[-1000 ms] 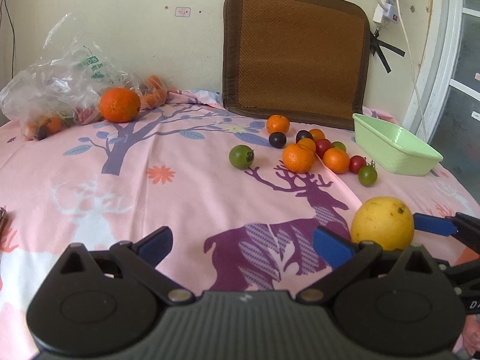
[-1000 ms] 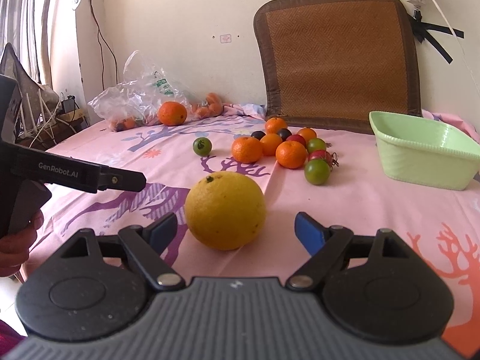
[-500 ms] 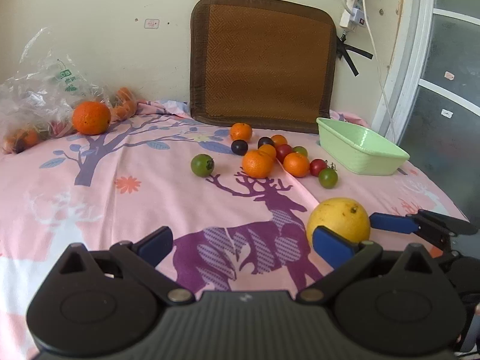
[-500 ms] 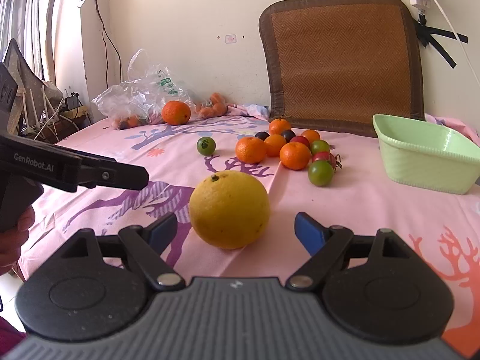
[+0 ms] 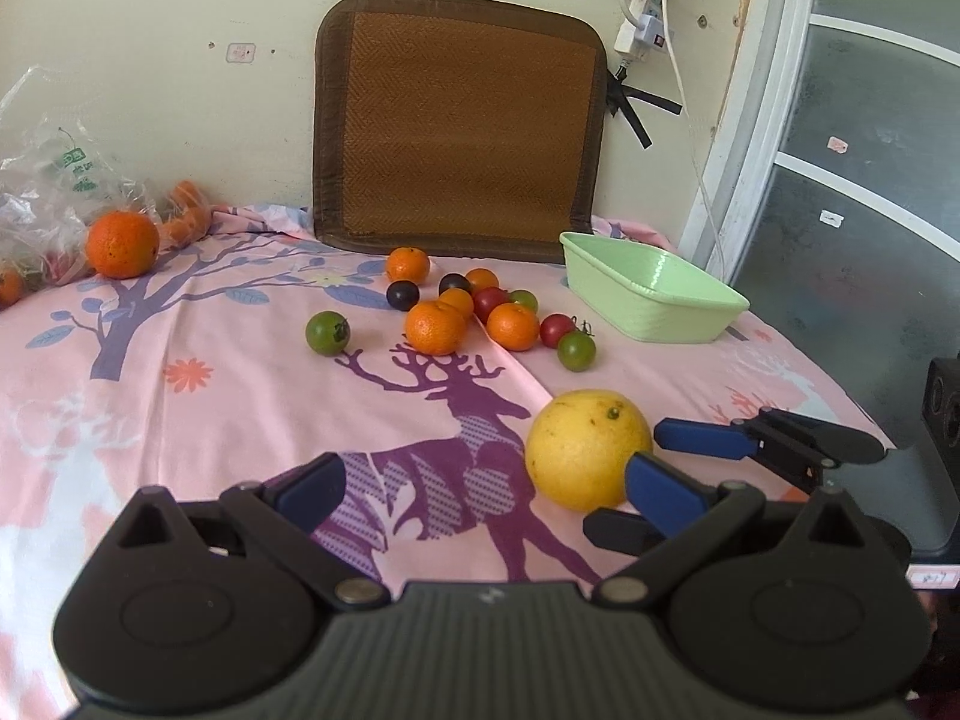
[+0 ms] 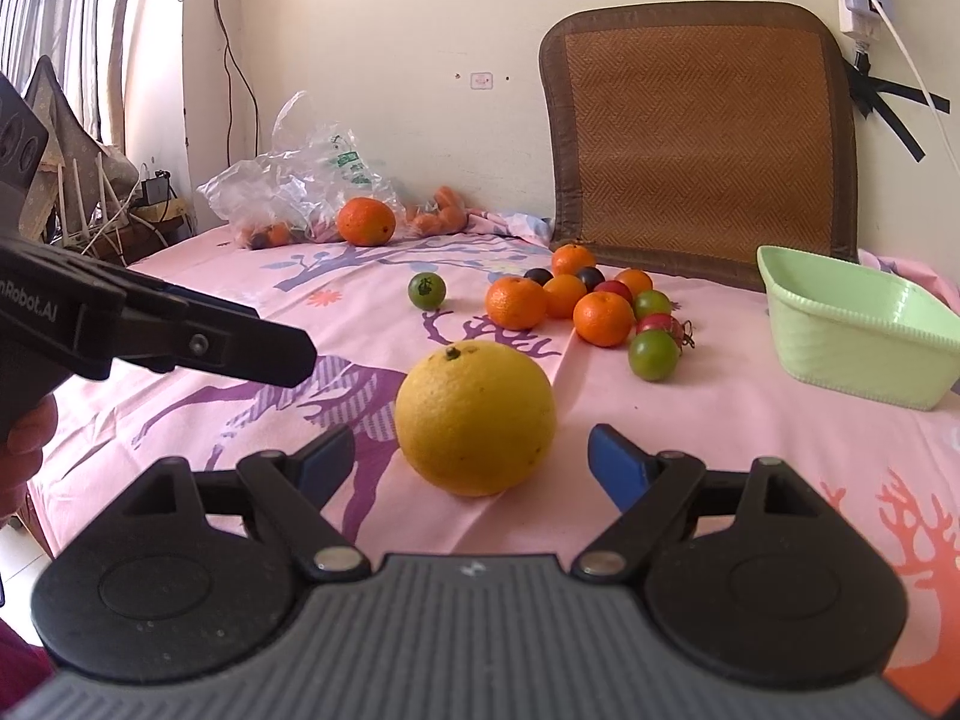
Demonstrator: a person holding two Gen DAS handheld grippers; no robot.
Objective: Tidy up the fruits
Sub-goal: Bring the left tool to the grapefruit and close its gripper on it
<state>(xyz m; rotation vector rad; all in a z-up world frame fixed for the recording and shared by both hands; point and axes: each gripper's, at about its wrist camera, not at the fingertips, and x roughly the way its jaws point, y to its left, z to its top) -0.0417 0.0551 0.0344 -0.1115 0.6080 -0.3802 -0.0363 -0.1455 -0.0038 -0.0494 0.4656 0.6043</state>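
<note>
The large round yellow citrus fruit (image 6: pixel 474 417) has been brought between the spread blue-padded right gripper (image 6: pixel 474 459), apparently untouched, so a grasp seems imminent, while the open left gripper (image 5: pixel 480 483) is held empty.

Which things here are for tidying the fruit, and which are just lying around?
For the job: big yellow fruit between the open right gripper fingers; small oranges and tomatoes; lone green tomato; green basket; left gripper, open.

Just lying about: plastic bag; woven mat; power strip.

The crinkly clear plastic bag (image 5: pixel 42 204) gets cut off at the left edge, its fruit inside just blurry blobs.
</note>
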